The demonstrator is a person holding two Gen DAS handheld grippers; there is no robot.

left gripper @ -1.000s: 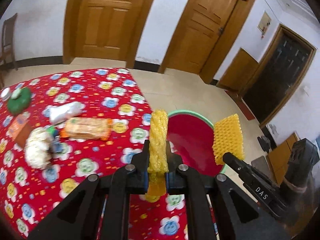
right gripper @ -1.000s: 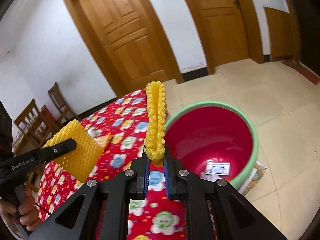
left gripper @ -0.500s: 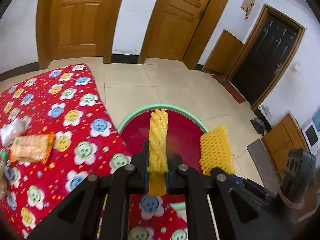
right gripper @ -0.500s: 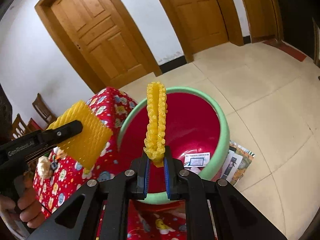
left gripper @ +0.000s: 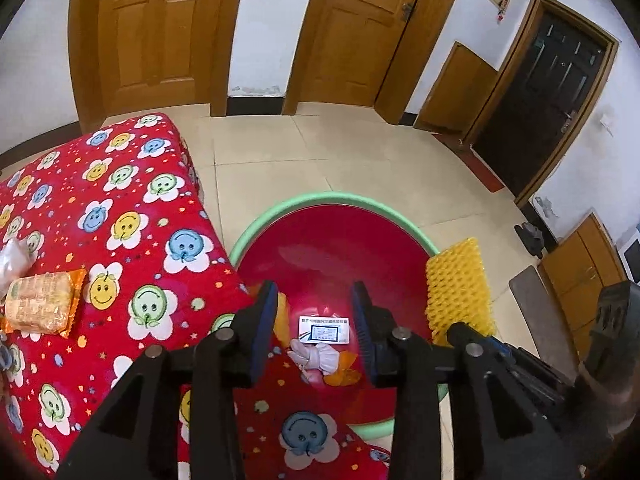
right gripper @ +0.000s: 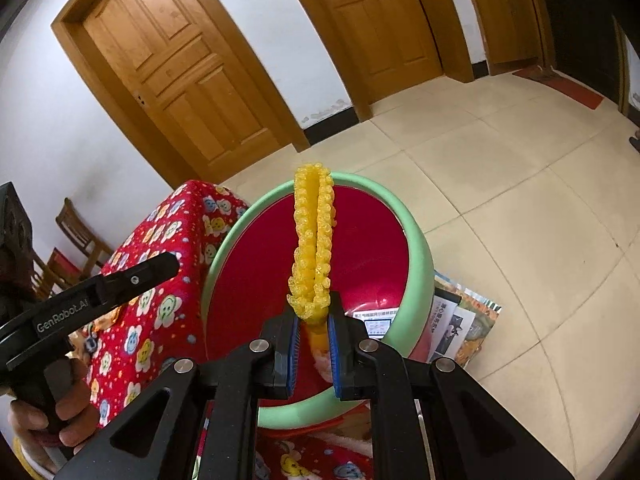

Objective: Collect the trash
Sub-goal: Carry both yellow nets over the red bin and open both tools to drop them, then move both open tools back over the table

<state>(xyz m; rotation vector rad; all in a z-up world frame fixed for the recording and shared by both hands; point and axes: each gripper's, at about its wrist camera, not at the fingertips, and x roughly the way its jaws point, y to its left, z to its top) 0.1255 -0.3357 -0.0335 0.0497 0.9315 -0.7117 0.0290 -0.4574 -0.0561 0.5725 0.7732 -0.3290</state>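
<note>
A red basin with a green rim [left gripper: 332, 200] stands on the floor beside the table; it also shows in the right wrist view [right gripper: 420, 256]. My left gripper [left gripper: 314, 312] is open and empty above the basin. Crumpled white trash [left gripper: 316, 358] and an orange wrapper [left gripper: 344, 376] lie inside near a white label [left gripper: 324, 330]. My right gripper [right gripper: 313, 322] is shut on a yellow foam net [right gripper: 314, 240] and holds it upright over the basin. That net also shows in the left wrist view [left gripper: 458, 292].
The table with a red flowered cloth [left gripper: 120, 216] carries a biscuit packet [left gripper: 40, 306] and a white bag [left gripper: 14, 260] at the left. Printed papers [right gripper: 464, 328] lie on the floor by the basin. Wooden doors line the far wall. Chairs [right gripper: 76, 236] stand at the left.
My left gripper has opened and its yellow foam net is no longer between its jaws. Both grippers have moved from the table to over the basin. The right gripper still holds its net.
</note>
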